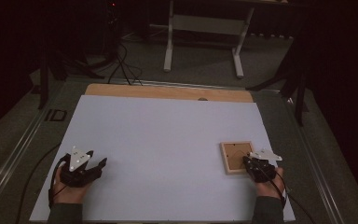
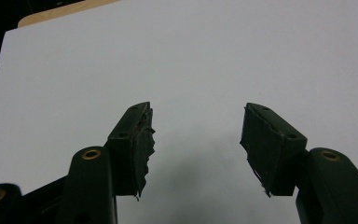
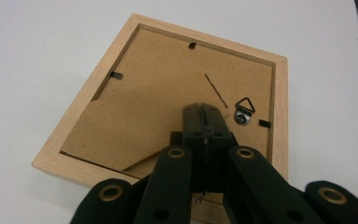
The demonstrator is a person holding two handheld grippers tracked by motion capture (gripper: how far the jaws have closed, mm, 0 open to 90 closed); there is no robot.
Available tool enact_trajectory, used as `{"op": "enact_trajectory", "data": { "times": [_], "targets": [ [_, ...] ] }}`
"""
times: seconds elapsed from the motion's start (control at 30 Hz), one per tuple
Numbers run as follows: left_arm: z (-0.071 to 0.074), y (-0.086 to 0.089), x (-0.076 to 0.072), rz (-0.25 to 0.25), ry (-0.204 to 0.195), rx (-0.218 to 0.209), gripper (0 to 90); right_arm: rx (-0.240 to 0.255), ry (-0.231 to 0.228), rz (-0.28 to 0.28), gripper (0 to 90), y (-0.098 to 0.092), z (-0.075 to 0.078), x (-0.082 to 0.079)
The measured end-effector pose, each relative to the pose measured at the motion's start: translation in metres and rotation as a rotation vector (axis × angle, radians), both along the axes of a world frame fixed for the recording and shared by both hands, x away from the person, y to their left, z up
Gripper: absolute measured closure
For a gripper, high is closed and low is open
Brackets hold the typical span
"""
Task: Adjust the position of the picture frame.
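Right claw [image 3: 204,108] closed over face-down wooden picture frame [image 3: 158,93], contact unclear, left claw [image 2: 196,135] wide open, empty

Small square picture frame of pale natural wood [image 3: 168,95], lying flat, back side up, on the white table sheet. Brown fibreboard backing panel [image 3: 135,116] sits recessed inside the rim; its near-left corner looks lifted or out of seat, dark gap along that edge. Small black retaining tabs [image 3: 116,75] on the rim's inner edges, one beyond the jaws, one left, one right. Silver triangular hanger loop [image 3: 244,111] on the backing just right of the jaw tips, thin dark slot just beyond them. Frame sits turned corner-on to the right gripper [image 3: 204,109], whose closed jaws reach over its near edge, tips above the backing; contact unclear.
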State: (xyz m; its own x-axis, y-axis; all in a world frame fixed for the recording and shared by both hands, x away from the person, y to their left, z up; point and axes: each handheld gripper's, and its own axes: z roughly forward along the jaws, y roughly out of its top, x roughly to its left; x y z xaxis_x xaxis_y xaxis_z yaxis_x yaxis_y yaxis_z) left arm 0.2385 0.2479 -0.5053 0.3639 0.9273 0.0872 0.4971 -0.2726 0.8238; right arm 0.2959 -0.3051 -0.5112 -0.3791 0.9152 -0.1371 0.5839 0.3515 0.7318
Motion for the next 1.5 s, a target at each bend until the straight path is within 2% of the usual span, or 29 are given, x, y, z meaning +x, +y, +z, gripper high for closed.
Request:
{"op": "enact_trajectory", "data": {
  "times": [0.1, 0.27, 0.6, 0.87, 1.23, 1.3, 1.33, 1.5],
  "targets": [
    [0.0, 0.0, 0.0, 0.002, -0.002, -0.003, 43.0, -0.03, -0.012, 0.018, 90.0, 0.005, 0.0, 0.002],
    [0.0, 0.0, 0.0, 0.001, -0.001, -0.002, 43.0, -0.046, -0.023, 0.055, 90.0, 0.013, -0.001, 0.006],
    [-0.001, -0.002, 0.002, -0.003, 0.004, 0.005, 43.0, -0.073, -0.026, 0.129, 90.0, 0.035, -0.001, 0.014],
    [-0.002, -0.001, 0.003, 0.001, 0.01, 0.006, 43.0, -0.076, -0.027, 0.186, 90.0, 0.057, -0.002, 0.019],
    [-0.003, -0.003, 0.005, -0.009, 0.014, 0.011, 43.0, -0.085, -0.034, 0.28, 90.0, 0.1, -0.002, 0.028],
    [-0.004, -0.004, 0.006, -0.009, 0.014, 0.012, 43.0, -0.088, -0.035, 0.287, 90.0, 0.103, -0.002, 0.029],
    [-0.004, -0.004, 0.006, -0.012, 0.015, 0.015, 43.0, -0.093, -0.038, 0.311, 90.0, 0.113, -0.002, 0.03],
    [-0.004, -0.006, 0.005, -0.014, 0.015, 0.021, 43.0, -0.088, -0.041, 0.344, 90.0, 0.13, -0.003, 0.031]
  ]
}}
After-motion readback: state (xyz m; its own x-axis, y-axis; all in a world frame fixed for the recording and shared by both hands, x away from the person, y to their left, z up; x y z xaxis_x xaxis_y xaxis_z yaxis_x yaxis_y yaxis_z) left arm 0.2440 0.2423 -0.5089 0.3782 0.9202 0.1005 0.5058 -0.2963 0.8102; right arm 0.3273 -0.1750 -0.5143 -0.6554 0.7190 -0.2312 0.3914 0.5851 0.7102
